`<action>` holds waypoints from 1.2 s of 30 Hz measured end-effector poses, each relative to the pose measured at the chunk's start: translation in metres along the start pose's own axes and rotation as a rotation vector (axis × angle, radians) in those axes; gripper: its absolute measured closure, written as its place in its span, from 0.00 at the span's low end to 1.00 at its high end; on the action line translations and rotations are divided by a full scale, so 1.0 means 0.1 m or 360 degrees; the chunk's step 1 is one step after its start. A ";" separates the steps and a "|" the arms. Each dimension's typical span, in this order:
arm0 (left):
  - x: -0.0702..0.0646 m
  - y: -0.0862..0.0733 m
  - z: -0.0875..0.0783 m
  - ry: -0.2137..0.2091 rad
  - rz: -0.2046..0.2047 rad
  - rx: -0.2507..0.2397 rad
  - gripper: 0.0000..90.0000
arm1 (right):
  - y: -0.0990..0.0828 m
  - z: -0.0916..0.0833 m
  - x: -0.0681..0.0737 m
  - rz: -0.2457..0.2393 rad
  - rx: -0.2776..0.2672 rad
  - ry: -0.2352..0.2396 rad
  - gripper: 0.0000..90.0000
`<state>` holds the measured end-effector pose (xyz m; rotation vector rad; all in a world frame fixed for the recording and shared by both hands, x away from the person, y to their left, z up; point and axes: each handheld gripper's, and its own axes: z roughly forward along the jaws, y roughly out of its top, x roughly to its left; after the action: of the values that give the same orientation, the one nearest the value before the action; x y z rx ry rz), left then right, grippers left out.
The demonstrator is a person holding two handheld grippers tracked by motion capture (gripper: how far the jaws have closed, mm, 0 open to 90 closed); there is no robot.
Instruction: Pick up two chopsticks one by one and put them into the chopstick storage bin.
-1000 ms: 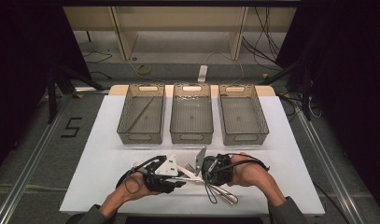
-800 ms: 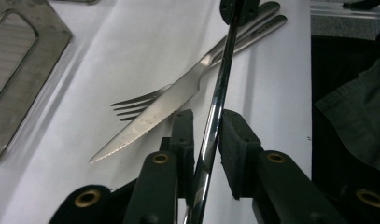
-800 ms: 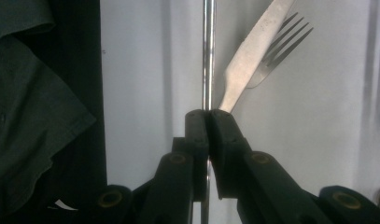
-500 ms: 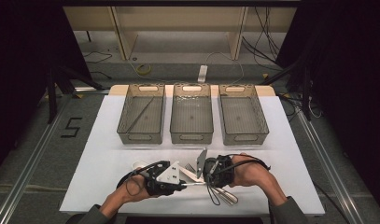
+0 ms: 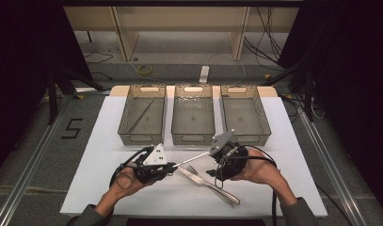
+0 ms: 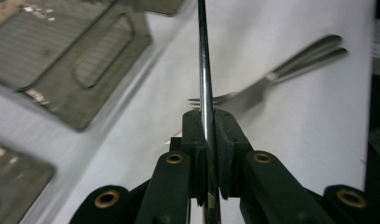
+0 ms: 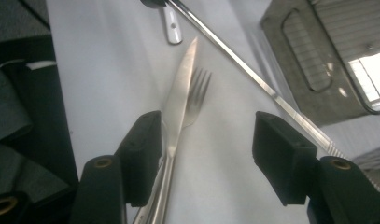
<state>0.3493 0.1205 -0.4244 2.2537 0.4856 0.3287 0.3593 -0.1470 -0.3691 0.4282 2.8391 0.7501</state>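
Your left gripper [image 5: 172, 165] clamps a thin steel rod [image 5: 193, 158]; right gripper [image 5: 216, 157] jaws just opened, empty, over silver knife [image 7: 178, 100] and fork [image 7: 196, 95] on white desk [image 5: 104, 155].

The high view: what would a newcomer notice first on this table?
A thin metal rod stands out: the left gripper clamps one end and it slants toward the open right gripper. Below it a knife and a fork lie together on the white table, before three mesh bins.
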 end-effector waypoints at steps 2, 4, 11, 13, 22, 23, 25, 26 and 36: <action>0.04 -0.01 -0.01 0.0031 -0.0045 -0.0014 0.93 | -0.04 -0.01 -0.02 0.0054 -0.0042 -0.0013 0.44; 0.07 -0.02 -0.04 0.0054 -0.0107 -0.0041 0.93 | -0.08 -0.01 -0.05 0.0125 -0.0105 -0.0016 0.43; 0.14 -0.03 -0.13 0.0176 -0.0188 -0.0088 0.93 | -0.25 0.05 -0.09 0.0295 -0.0278 -0.0006 0.40; 0.16 -0.03 -0.14 0.0203 -0.0214 -0.0101 0.93 | -0.30 0.08 -0.08 0.0335 -0.0293 -0.0024 0.39; 0.28 -0.07 -0.23 0.0306 -0.0346 -0.0130 0.93 | -0.51 0.18 -0.07 0.0458 -0.0333 -0.0057 0.36; 0.30 -0.08 -0.24 0.0312 -0.0354 -0.0127 0.93 | -0.53 0.18 -0.07 0.0477 -0.0352 -0.0060 0.36; 0.32 -0.08 -0.25 0.0324 -0.0366 -0.0140 0.93 | -0.56 0.19 -0.07 0.0517 -0.0381 -0.0037 0.35; 0.32 -0.08 -0.26 0.0331 -0.0377 -0.0143 0.93 | -0.58 0.19 -0.07 0.0523 -0.0393 -0.0039 0.35; 0.54 -0.10 -0.39 0.0408 -0.0537 -0.0241 0.93 | -0.66 0.24 0.00 0.0552 -0.0386 -0.0035 0.32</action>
<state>0.3803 0.1759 -0.4022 1.9498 0.9300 0.4642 0.3502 -0.1910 -0.4227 0.8938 2.6360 1.1271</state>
